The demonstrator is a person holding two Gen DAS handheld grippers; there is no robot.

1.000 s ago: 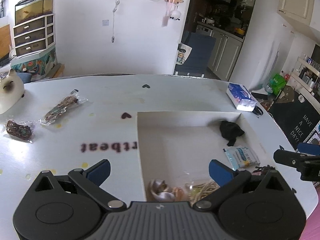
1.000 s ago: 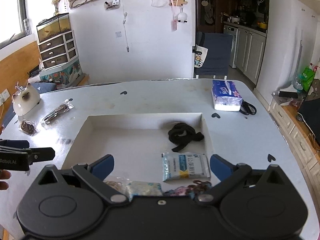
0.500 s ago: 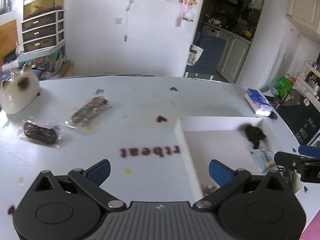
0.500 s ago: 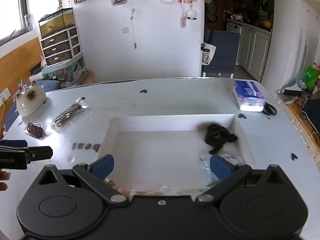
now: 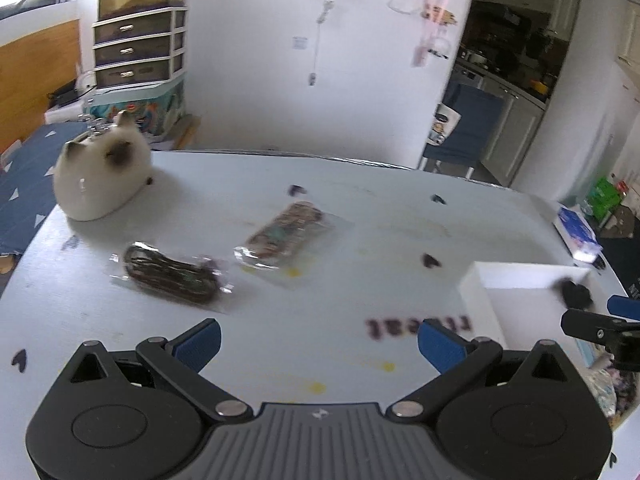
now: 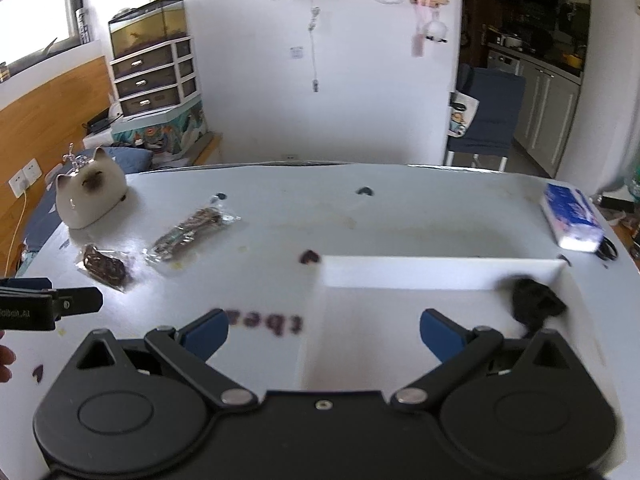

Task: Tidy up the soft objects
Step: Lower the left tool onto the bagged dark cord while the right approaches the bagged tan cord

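view swung left from white box (image 5: 476,292) toward 2 packets (image 5: 170,274)

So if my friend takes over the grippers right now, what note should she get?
Left gripper: jaws open, empty, over the table, facing the two packets.
Right gripper: jaws open, empty, at the white box's left wall.
In the box: black cloth.
Still out on the table: dark packet and long packet, near the cat figurine.
Left: put both packets in the box.

Two bagged items (image 5: 172,275) (image 5: 285,235) on table (image 5: 360,216), cat figurine (image 5: 100,176) behind; tray (image 6: 440,276) right, holding cloth (image 6: 534,304)
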